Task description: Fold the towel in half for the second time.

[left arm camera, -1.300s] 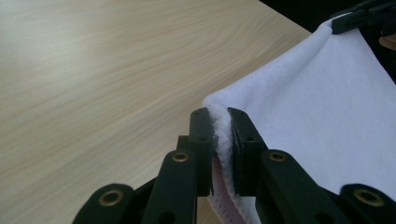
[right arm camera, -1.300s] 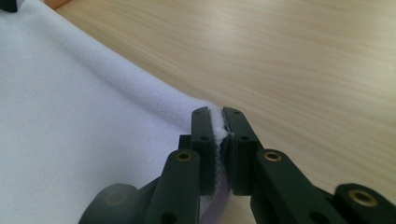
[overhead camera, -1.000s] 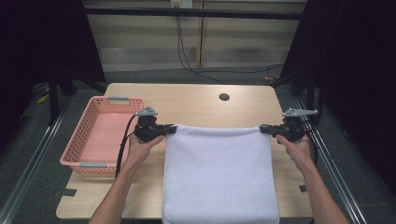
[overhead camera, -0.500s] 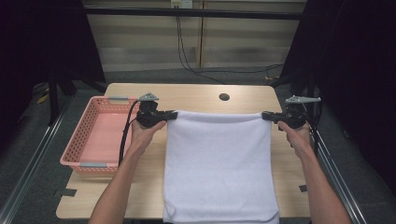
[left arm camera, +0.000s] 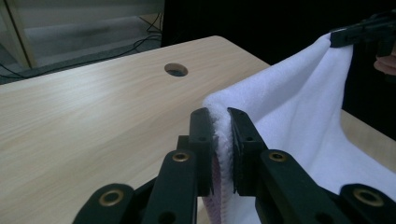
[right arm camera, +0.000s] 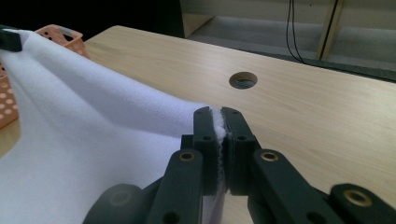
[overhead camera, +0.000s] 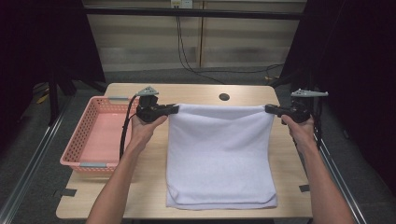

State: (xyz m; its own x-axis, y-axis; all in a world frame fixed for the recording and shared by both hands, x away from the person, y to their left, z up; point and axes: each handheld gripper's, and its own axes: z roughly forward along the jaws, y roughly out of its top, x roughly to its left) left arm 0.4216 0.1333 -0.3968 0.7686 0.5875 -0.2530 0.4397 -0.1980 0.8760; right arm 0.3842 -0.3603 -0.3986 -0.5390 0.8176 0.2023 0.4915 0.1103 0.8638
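The step in hand looks like lifting a white towel (overhead camera: 219, 158) by its two far corners, likely to fold or spread it. At the left, the left gripper (overhead camera: 173, 109) is clamped on the far left corner, beside the pink basket (overhead camera: 88, 135). The towel's far edge hangs taut across the table (overhead camera: 196, 93), left to right; its length runs near to far, the near edge resting on the wood. At the right, the right gripper (overhead camera: 268, 109) pinches the other corner. Next, both hands should move together, keeping the edge level.
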